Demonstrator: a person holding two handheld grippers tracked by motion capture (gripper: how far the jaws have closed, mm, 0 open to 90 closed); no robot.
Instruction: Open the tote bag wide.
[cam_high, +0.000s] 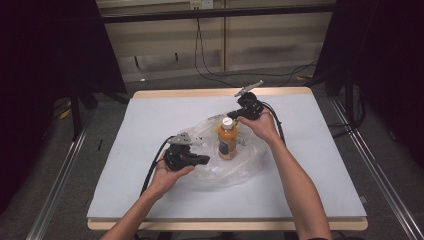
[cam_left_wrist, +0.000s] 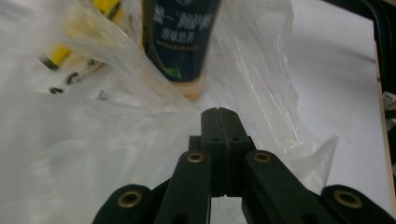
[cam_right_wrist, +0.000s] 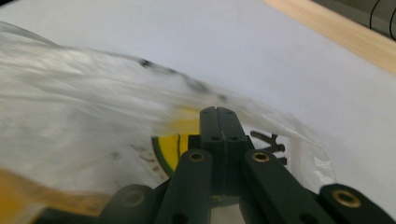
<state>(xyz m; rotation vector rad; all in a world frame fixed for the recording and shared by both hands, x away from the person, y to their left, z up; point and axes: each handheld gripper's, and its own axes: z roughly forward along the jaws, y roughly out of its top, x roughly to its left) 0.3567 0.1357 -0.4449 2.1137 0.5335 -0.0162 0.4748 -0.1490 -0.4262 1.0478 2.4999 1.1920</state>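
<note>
One orange bottle (cam_high: 227, 140) stands upright inside one crumpled clear plastic bag (cam_high: 210, 170), near the middle of the grey tabletop (cam_high: 150, 120). Two claws work at it. By the bag's near left edge, the left claw (cam_high: 204, 160) is clenched, jaws pressed together against the film. Just beside the bottle's white cap, the right claw (cam_high: 231, 116) is clenched too, pinching the bag's film at the top.
</note>
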